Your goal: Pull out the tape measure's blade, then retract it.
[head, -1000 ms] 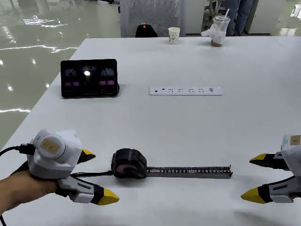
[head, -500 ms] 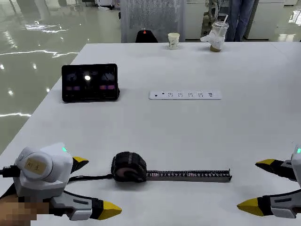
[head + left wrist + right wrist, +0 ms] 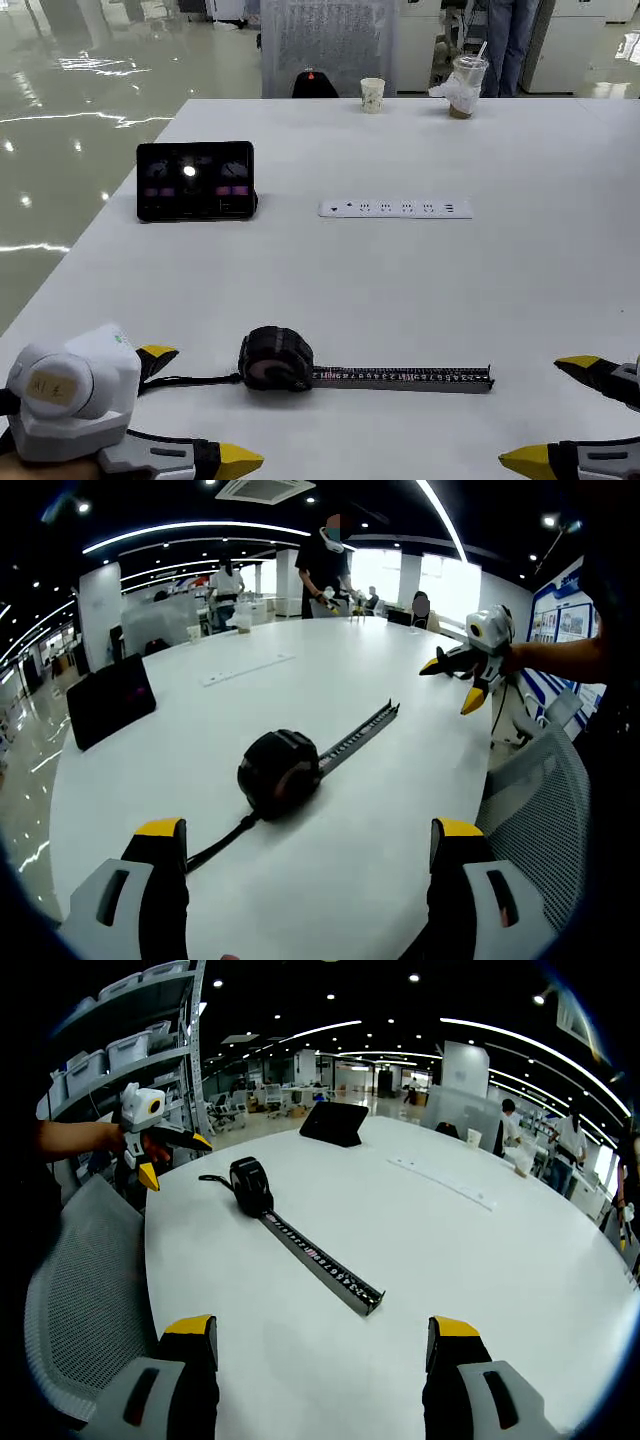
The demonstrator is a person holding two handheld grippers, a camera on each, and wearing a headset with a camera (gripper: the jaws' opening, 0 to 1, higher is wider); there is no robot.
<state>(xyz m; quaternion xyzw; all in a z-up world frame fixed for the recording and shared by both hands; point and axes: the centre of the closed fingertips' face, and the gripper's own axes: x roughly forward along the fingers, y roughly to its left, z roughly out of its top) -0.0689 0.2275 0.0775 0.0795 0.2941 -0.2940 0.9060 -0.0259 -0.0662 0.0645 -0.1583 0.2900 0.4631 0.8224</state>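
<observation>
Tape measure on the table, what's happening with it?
A person holds tongs in each hand. The tape measure lies on the white table with its blade pulled out flat. The left tongs are open near its round end, the right tongs open past the blade's tip. Neither touches it; the blade is not yet retracted.

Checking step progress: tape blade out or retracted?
Out. The blade lies extended along the table from the tape measure case.
</observation>
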